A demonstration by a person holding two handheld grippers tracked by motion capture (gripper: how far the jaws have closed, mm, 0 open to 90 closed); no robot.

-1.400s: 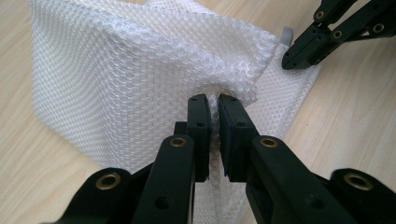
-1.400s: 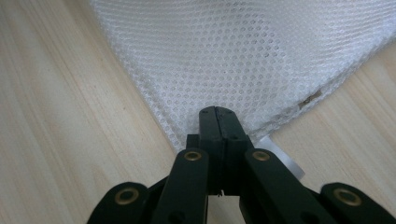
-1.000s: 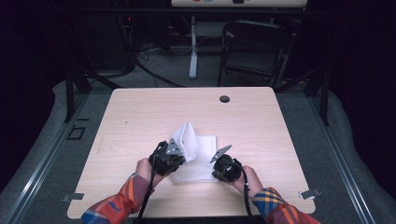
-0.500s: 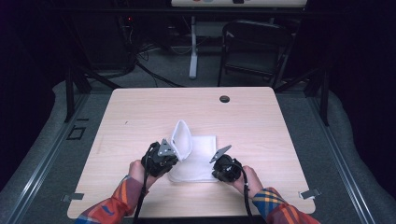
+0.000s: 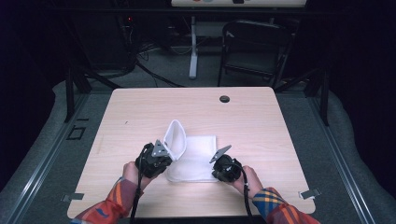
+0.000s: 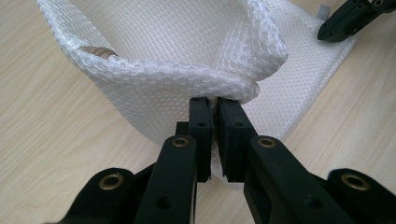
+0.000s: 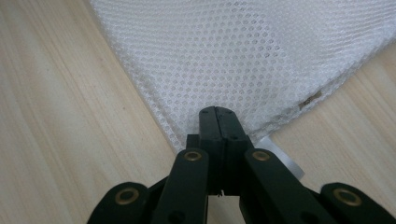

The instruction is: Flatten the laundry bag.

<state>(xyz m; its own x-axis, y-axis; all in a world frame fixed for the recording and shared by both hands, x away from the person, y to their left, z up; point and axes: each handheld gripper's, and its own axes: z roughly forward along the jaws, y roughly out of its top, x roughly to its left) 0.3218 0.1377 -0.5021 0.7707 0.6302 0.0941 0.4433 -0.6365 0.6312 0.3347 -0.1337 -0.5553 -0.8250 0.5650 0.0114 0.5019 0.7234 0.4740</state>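
Because it is thin, holey net, the white mesh bag (image 5: 191, 151) looks very light and floppy, so it will sag and fold if you pull one spot. It lies near the front of the table (image 5: 140, 112). The left gripper (image 6: 212, 122) is pinched tight on its lifted edge. The right gripper (image 7: 219, 122) is pinched tight on a corner. Edges and corners look best to grab.

Plaid sleeves (image 5: 120, 201) (orange, blue), black fingers (image 6: 203, 122)
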